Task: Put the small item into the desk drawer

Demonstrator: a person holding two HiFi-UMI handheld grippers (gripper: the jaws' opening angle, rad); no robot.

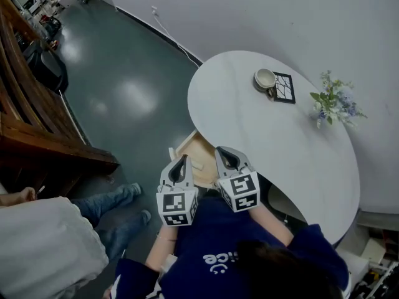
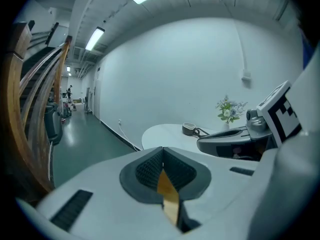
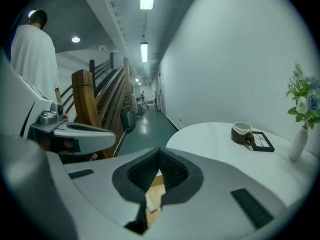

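Head view: left gripper [image 1: 182, 159] and right gripper [image 1: 224, 151] side by side, tipped down over the open drawer [image 1: 201, 149] at the table [image 1: 280, 154] edge.

Left gripper view: jaws pressed together, empty.

Right gripper view: shut too, empty (small item [image 3: 150, 202] glimpsed in the drawer, blurred).

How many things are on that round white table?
3: a cup near the far edge, a black square frame beside it, a vase of flowers further right. The table's near edge is hidden.
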